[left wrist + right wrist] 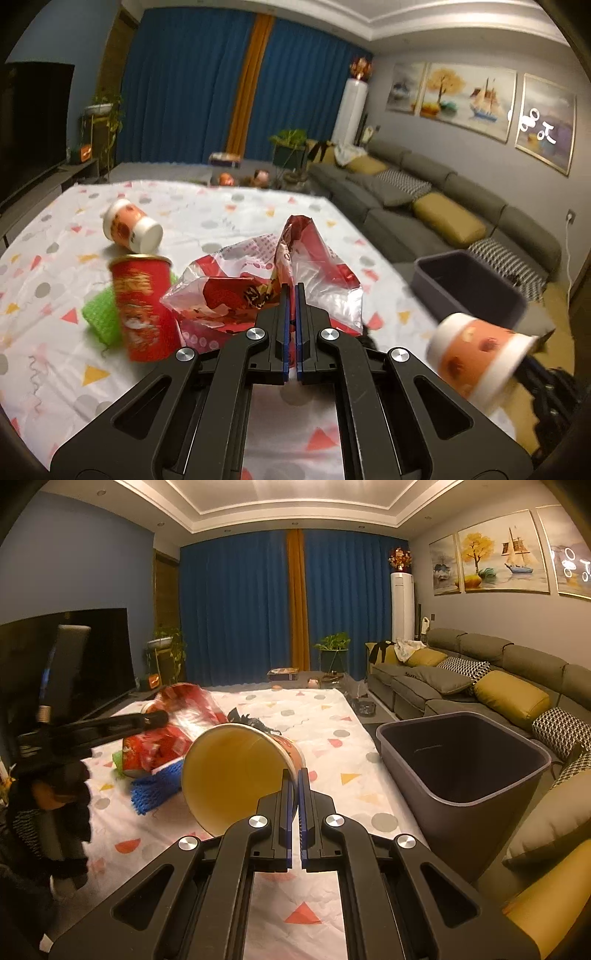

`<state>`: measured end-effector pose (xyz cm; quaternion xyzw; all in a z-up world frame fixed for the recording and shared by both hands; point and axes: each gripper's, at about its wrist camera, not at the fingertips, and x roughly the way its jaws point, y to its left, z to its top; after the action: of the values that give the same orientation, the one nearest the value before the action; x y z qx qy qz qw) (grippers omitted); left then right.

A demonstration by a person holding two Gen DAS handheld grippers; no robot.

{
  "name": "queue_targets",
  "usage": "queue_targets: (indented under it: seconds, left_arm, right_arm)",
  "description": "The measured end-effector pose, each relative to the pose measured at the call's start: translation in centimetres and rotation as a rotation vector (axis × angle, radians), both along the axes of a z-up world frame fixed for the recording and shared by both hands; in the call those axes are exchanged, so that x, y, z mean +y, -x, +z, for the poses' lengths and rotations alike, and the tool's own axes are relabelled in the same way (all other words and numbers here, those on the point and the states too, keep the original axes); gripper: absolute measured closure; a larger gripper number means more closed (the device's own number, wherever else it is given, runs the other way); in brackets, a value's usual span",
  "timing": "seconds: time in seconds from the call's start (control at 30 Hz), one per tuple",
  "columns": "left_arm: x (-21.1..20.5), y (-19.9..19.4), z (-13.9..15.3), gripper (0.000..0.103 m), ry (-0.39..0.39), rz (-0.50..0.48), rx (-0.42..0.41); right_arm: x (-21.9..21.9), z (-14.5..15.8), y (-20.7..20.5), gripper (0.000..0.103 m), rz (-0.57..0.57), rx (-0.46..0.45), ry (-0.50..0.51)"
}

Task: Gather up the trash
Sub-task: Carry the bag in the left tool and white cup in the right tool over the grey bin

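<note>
The green mesh pad (pixel 100 317) is half hidden behind the red can (pixel 144 306); the paper cup (pixel 480 354) held at the right edge of the left wrist view is blurred; the blue net (pixel 157 788) is partly covered by that cup (pixel 236 771); the bin (pixel 461 771) hides the floor behind it.

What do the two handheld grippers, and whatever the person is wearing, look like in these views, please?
Both the left gripper and right gripper are matte black, with angular linkage arms, round silver pivot bolts and slim fingers faced with blue pads. A dark sleeve shows beside the left one.
</note>
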<state>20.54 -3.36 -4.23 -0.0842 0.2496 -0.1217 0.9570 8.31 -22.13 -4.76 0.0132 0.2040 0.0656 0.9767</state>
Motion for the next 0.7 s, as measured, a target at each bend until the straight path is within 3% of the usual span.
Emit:
queue_targets:
  seconds: [0.3,0.7]
  left_arm:
    - [-0.2,3.4,2.2,0.102,0.018,-0.032,-0.062]
    - [-3.0,3.9,3.1,0.102,0.004,-0.086,-0.085]
  right_arm:
    - [-0.8,1.3,0.9,0.099,-0.017,-0.033,-0.017]
    - [-2.5,1.7,1.6,0.099,-0.080,-0.057,-0.028]
